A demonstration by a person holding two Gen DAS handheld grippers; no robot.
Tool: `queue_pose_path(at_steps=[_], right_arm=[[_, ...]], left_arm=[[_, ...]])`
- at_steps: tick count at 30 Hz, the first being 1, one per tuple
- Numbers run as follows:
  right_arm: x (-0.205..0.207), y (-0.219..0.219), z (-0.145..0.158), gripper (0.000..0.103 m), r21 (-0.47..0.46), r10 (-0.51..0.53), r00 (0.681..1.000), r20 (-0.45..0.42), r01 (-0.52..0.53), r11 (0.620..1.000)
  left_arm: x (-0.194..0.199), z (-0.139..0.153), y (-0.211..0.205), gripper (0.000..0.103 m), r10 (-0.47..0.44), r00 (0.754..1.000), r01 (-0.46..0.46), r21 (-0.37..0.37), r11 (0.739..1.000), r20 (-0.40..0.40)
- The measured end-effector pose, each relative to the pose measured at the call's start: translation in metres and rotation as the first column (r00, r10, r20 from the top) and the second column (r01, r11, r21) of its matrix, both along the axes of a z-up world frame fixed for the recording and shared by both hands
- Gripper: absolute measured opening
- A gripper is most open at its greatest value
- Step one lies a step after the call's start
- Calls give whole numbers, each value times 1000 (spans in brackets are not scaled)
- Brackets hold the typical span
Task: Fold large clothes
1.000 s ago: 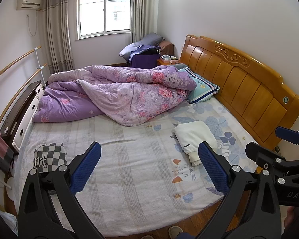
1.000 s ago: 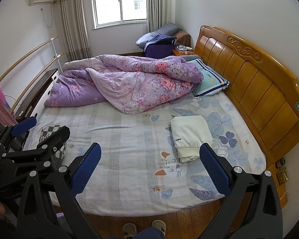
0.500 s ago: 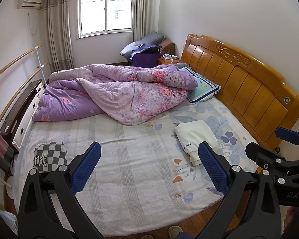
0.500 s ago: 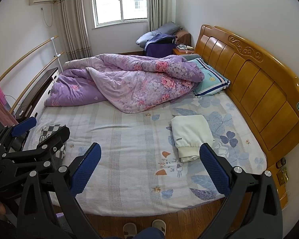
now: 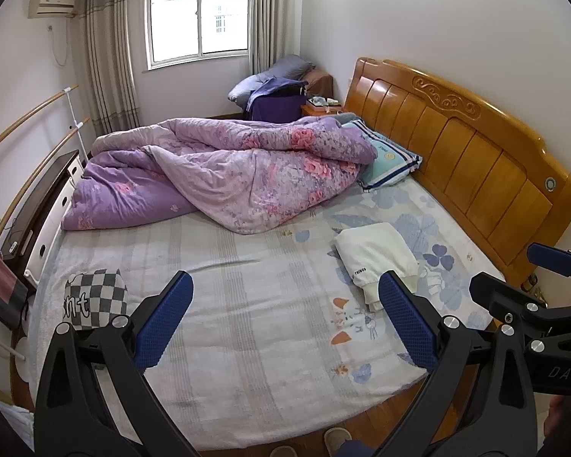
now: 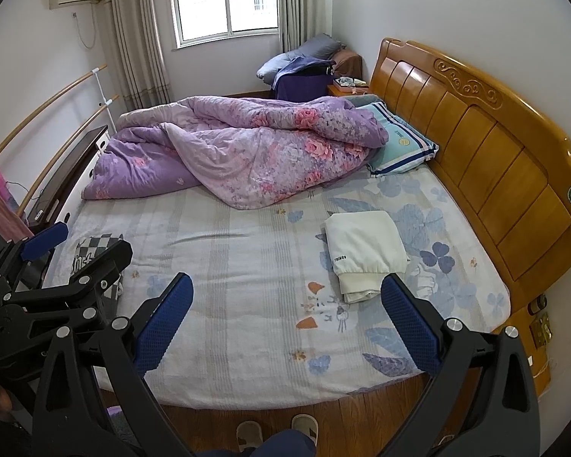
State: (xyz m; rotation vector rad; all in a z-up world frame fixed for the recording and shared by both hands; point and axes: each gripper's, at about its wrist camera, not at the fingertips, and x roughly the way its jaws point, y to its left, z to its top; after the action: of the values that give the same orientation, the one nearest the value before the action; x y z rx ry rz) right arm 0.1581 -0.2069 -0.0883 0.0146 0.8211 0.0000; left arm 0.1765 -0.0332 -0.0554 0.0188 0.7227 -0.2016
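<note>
- The left gripper (image 5: 285, 318) hung above the foot edge of the bed (image 5: 247, 342), its 2 blue-padded fingers (image 5: 163, 320) spread wide with nothing between them.
- The right gripper (image 6: 285, 318) hung over the same foot edge, its 2 fingers (image 6: 407, 323) likewise released and empty.
- Each gripper showed in the other's view: the right one at the right border of the left wrist view, the left one at the left border of the right wrist view.
- A folded cream sweatshirt (image 6: 363, 249) lay flat on the sheet near the headboard (image 6: 495, 141) side of the bed, with small dark lettering on its near edge and its ribbed hem toward the foot edge. No gripper touched it.
- A folded black-and-white checked garment (image 5: 95, 299) with white letters lay near the bed's left edge; in the right wrist view the left gripper partly hid it.
- A crumpled purple floral quilt (image 5: 228, 175) was heaped across the far half of the bed, overlapping a teal striped pillow (image 5: 388, 160) next to the headboard.
- The person's 2 slippered feet (image 6: 276, 430) stood on the wooden floor (image 6: 342, 419) just off the foot edge.
- A window (image 5: 198, 19) with curtains stood in the far wall, and an air conditioner (image 5: 51, 3) was mounted high to its left.
</note>
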Motion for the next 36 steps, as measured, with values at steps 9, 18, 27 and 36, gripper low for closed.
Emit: queue_pose_path(at_steps=[9, 18, 27, 36], right_arm=[[17, -33, -25, 95, 15, -37, 997, -71, 38, 999], [87, -125, -93, 95, 86, -74, 980, -186, 91, 992], [211, -271, -231, 95, 163, -96, 914, -395, 173, 971], [298, -365, -365, 95, 246, -85, 857, -508, 239, 939]], left_arm=[[27, -33, -28, 98, -44, 997, 46, 25, 999, -66], [98, -113, -111, 98, -54, 976, 79, 114, 990, -211], [223, -264, -224, 98, 35, 874, -31, 17, 999, -485], [312, -399, -317, 98, 71, 801, -45, 59, 997, -594]])
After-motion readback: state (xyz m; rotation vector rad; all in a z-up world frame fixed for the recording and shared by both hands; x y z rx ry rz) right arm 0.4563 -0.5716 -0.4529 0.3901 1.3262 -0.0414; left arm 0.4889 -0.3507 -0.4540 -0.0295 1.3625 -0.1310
